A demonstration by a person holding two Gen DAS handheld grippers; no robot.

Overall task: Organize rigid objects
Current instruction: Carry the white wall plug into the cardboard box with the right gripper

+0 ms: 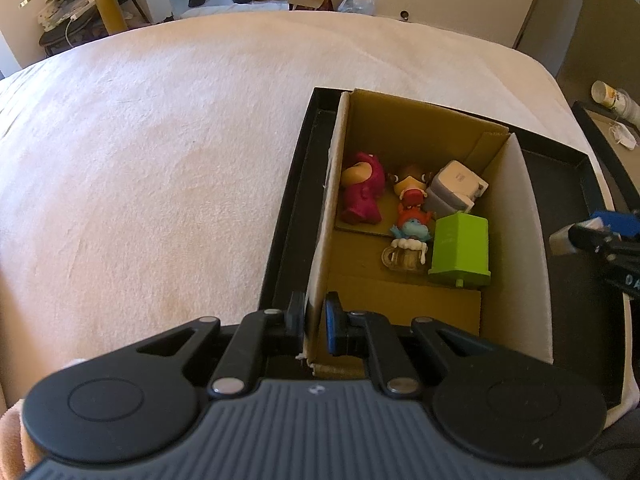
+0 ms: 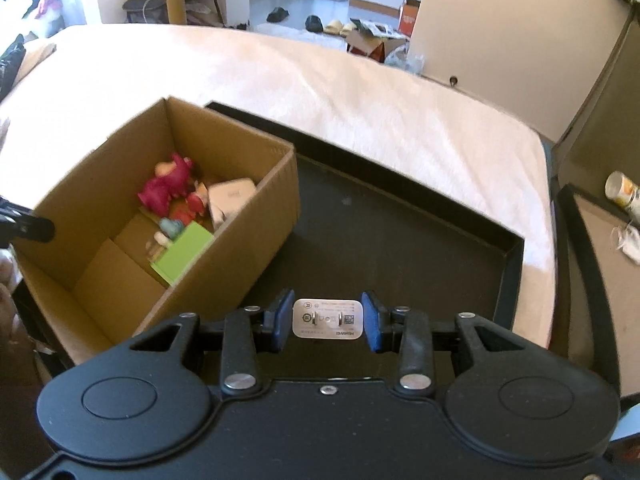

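The right claw (image 2: 327, 320) is pinching a small white charger (image 2: 328, 319) by its flat sides above the black tray (image 2: 400, 220) at the bed's near edge; light, stiff, smooth-skinned. The left claw (image 1: 315, 322) is pinching the cardboard box (image 1: 320, 248) wall.

A white charger plug (image 2: 328, 319), prongs facing the camera, hung above the black tray's floor, just right of the cardboard box (image 2: 224, 264). The box stood open in the tray's left part. Inside it, toward the far wall, lay a magenta bear figure (image 1: 362, 188), a white-grey device (image 1: 454, 186), a red-and-blue figure (image 1: 412, 220), a small beer-mug toy (image 1: 406, 254) and a green block (image 1: 462, 250).
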